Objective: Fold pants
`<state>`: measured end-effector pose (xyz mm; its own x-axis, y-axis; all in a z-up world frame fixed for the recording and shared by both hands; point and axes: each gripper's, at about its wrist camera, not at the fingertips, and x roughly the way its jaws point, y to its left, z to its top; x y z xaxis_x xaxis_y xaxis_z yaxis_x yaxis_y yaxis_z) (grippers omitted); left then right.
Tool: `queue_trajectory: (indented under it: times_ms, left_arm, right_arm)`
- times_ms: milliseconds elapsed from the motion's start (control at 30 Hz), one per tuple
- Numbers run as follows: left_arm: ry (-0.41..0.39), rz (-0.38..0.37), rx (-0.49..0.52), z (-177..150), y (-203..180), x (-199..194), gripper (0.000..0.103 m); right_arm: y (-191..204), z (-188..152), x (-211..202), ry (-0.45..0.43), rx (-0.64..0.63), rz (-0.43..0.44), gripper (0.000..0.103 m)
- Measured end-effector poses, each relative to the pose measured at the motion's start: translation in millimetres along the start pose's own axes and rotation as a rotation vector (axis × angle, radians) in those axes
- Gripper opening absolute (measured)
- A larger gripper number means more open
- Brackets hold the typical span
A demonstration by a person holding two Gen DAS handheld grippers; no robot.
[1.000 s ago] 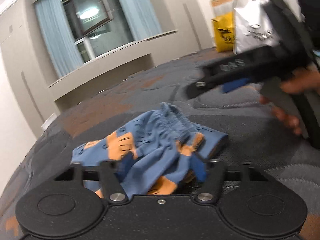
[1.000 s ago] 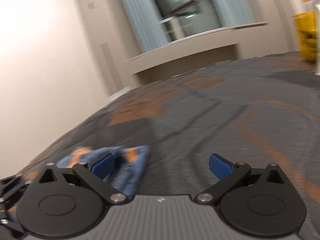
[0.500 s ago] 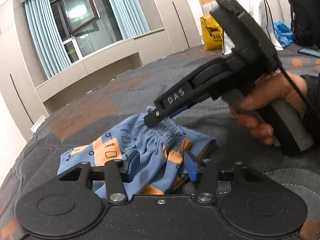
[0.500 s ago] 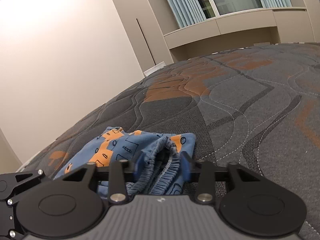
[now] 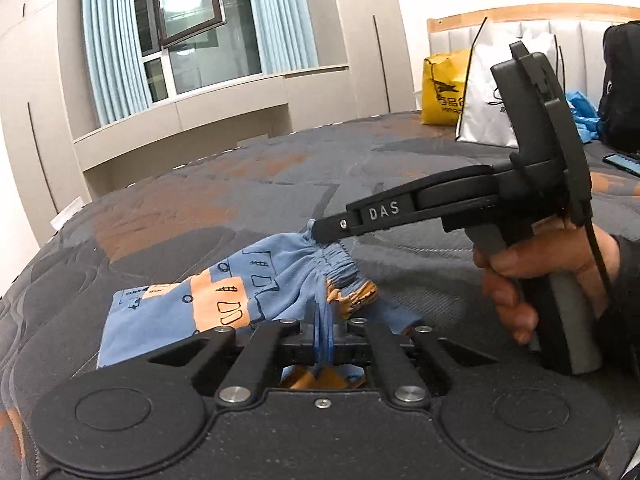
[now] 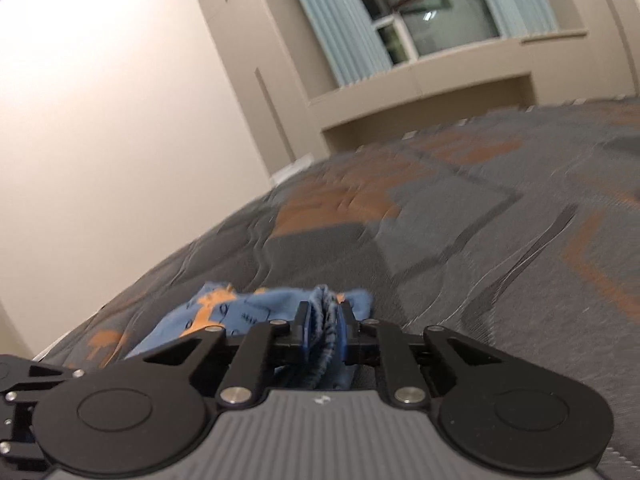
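Small blue pants with orange patches [image 5: 224, 292] lie crumpled on the grey and orange quilted bed [image 5: 224, 200]. My left gripper [image 5: 323, 326] is shut on the near part of the waistband. My right gripper [image 5: 316, 234] reaches in from the right, held by a hand, and is shut on the far part of the gathered waistband. In the right wrist view the right gripper [image 6: 324, 320] pinches the bunched elastic waistband, and the pants [image 6: 224, 316] trail off to the left.
A yellow bag [image 5: 444, 88] and a white bag [image 5: 492, 92] stand at the headboard, far right. A dark backpack [image 5: 620, 80] and a phone [image 5: 622, 159] lie beside them. Windows with curtains [image 5: 180, 36] are behind the bed.
Both grippers have closed on the waistband; half a second ago each was open around it. The right gripper has pulled its part of the waistband up slightly.
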<state>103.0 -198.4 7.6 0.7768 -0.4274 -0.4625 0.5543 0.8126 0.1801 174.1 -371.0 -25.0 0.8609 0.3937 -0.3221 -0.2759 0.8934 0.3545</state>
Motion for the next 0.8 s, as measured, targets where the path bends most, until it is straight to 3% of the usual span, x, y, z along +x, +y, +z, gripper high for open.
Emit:
queue_trajectory:
  times_ms: [133,233,300,367,433,500,567,667,800]
  left_arm:
    - [0.063,-0.006,0.014,-9,-8,19,0.005]
    - [0.066,-0.019,-0.004,-14,-5,19,0.014]
    - [0.046,-0.027,-0.03,-13,0,13,0.032]
    - [0.019,-0.019,-0.044,-14,4,5,0.052]
    - [-0.015,0.012,-0.065,-13,9,-5,0.067]
    - [-0.047,0.057,-0.108,-12,19,-15,0.09]
    - [-0.087,0.125,-0.172,-15,33,-25,0.102]
    - [-0.115,0.255,-0.285,-21,59,-36,0.102]
    - [-0.03,0.361,-0.422,-28,105,-27,0.102]
  right_arm:
    - [-2,-1,-1,0.006,0.0,-0.037,0.015]
    - [-8,-1,3,0.037,0.029,-0.031,0.023]
    - [-11,-1,2,0.037,0.045,-0.025,0.032]
    - [-13,-2,0,0.031,0.059,-0.028,0.057]
    - [-14,-3,-5,0.014,0.066,-0.035,0.071]
    - [-15,-3,-9,-0.01,0.065,-0.041,0.088]
    - [-14,-4,-13,-0.032,0.061,-0.044,0.097]
    - [-11,-4,-15,-0.048,0.042,-0.062,0.102]
    - [15,7,-14,-0.048,-0.04,-0.17,0.103]
